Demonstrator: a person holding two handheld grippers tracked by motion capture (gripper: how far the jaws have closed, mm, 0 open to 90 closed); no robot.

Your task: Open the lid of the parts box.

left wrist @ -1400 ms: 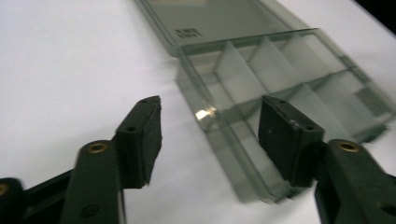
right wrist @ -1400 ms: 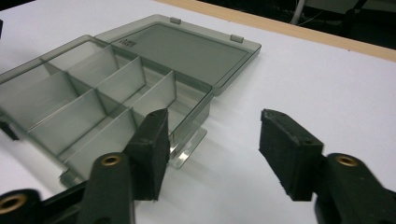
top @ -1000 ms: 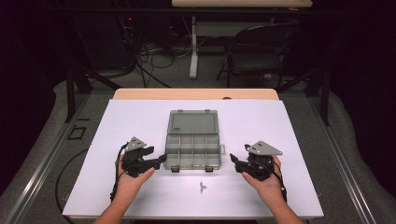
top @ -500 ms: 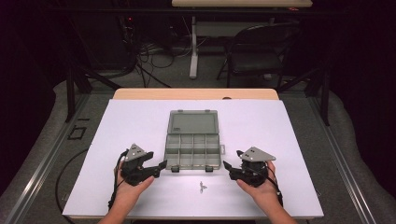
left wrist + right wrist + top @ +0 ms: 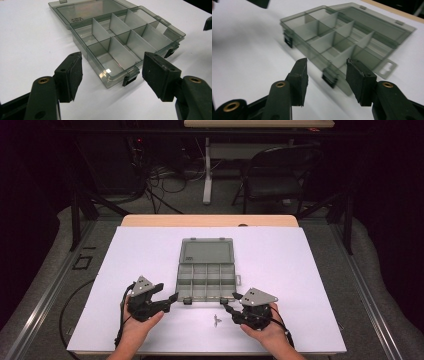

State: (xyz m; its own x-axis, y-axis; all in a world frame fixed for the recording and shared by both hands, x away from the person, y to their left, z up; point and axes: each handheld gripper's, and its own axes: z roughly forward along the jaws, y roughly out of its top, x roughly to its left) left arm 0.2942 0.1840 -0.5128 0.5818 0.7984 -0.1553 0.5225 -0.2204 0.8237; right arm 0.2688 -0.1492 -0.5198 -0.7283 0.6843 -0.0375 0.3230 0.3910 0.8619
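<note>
Smoky-grey plastic organiser box (image 5: 206,274) lies open on the white table (image 5: 310,270) between your grippers; left gripper (image 5: 172,296) gapes empty, right gripper (image 5: 226,306) has just been closing, empty, so centre its latch (image 5: 329,78) before squeezing.

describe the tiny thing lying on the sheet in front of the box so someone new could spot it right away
Start at the white sheet covering the table, then find the smoky grey compartment box lying open at its middle. Just in front of the box's near edge, between the left gripper and the right gripper, lies a small metal piece, the one loose item on bare sheet.
</note>
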